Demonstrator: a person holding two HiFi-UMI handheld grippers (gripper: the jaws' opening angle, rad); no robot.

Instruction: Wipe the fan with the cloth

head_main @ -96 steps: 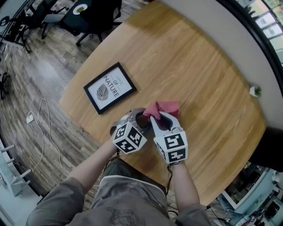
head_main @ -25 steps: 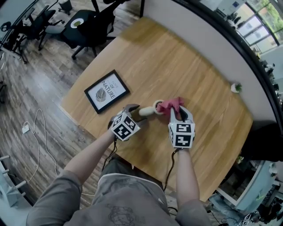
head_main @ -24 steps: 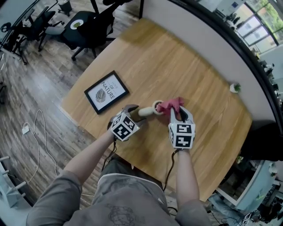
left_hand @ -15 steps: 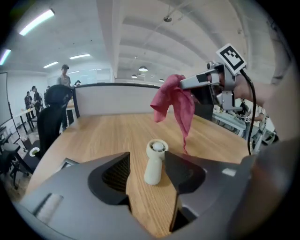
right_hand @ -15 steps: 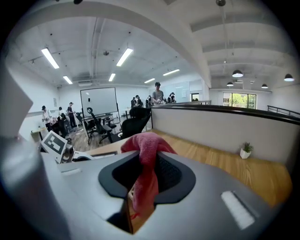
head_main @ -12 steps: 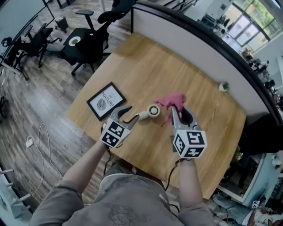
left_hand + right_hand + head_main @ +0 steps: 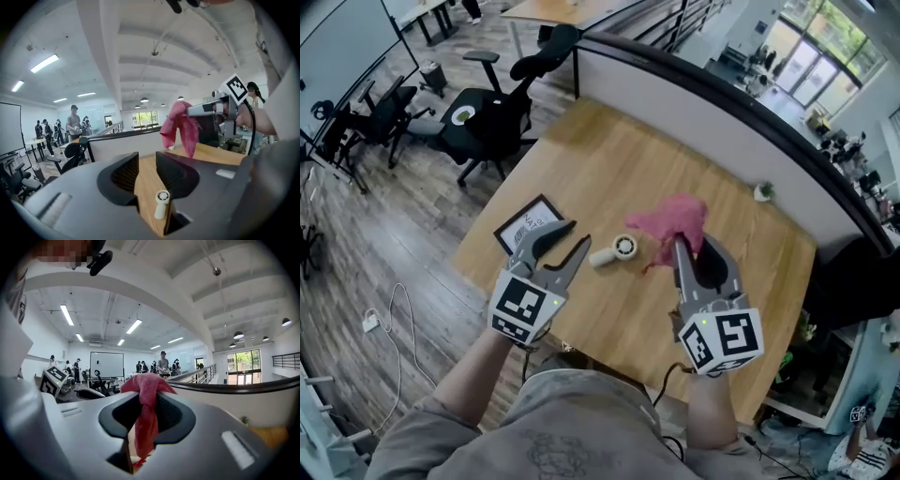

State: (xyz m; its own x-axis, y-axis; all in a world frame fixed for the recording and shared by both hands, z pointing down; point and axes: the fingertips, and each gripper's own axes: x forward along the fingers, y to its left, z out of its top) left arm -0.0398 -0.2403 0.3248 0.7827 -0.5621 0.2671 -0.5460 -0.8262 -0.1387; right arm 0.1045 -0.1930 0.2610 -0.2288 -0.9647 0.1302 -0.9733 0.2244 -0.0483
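Left gripper: the left gripper hangs in the air over the near edge of the table. Its jaws are apart with a narrow gap and have just been closing, with nothing gripped between them.
Seen through that gap: in the left gripper view the fan shows between the jaws, but it lies on the tabletop below, untouched.
Right gripper: the right gripper is also held in the air. Its jaws are clamped on the cloth.
Cloth: pink-red and bunched above the jaw tips, with a tail hanging down between them. It dangles above the wood, apart from the fan.
Fan: small and cream-white, it lies on its side near the middle of the table. In the head view it sits between the two grippers, round head toward the cloth and handle toward the left gripper. Neither gripper touches it.
Frame: a black frame lies flat near the table's left edge, partly hidden behind the left gripper.
Surroundings: black chairs stand on the floor beyond the table's left side. A small plant sits at the far right edge by the partition. People stand in the background of both gripper views.
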